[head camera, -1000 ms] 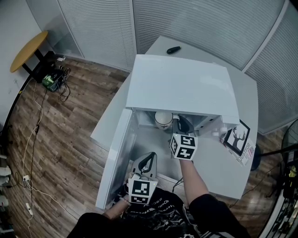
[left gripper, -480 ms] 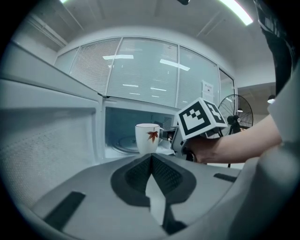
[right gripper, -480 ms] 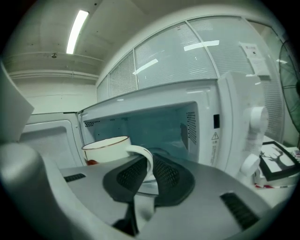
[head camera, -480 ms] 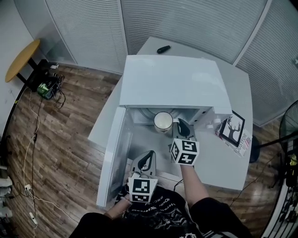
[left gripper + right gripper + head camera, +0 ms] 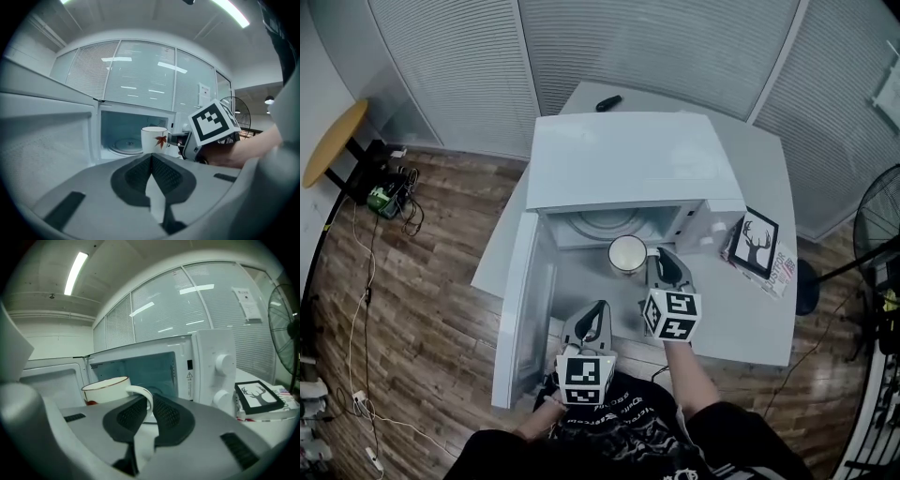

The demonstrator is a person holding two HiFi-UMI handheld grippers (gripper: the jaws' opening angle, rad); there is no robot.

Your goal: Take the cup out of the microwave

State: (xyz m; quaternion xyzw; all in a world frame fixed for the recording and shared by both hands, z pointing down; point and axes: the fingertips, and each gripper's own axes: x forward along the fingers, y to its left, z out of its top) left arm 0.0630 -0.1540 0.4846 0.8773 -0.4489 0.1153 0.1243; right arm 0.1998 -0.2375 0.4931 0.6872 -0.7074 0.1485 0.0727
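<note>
The white cup (image 5: 627,254) with a red leaf print hangs just in front of the open microwave (image 5: 623,159), over the table. My right gripper (image 5: 661,262) is shut on the cup's handle (image 5: 143,395), which sits between the dark pads. In the right gripper view the cup (image 5: 107,389) is left of the jaws, with the microwave cavity (image 5: 140,369) behind it. My left gripper (image 5: 599,310) is lower and nearer the person, shut on nothing. The left gripper view shows the cup (image 5: 153,139) beyond its jaws and the glass turntable (image 5: 125,146) bare inside.
The microwave door (image 5: 520,309) stands swung open to the left. A deer picture on books (image 5: 757,247) lies right of the microwave. A black remote (image 5: 607,101) rests at the table's far edge. A fan (image 5: 877,225) stands at right; cables (image 5: 370,253) lie on the floor at left.
My right gripper has pulled the cup out of the cavity toward the person; the cup now hangs clear of the opening. The left gripper has barely shifted.
</note>
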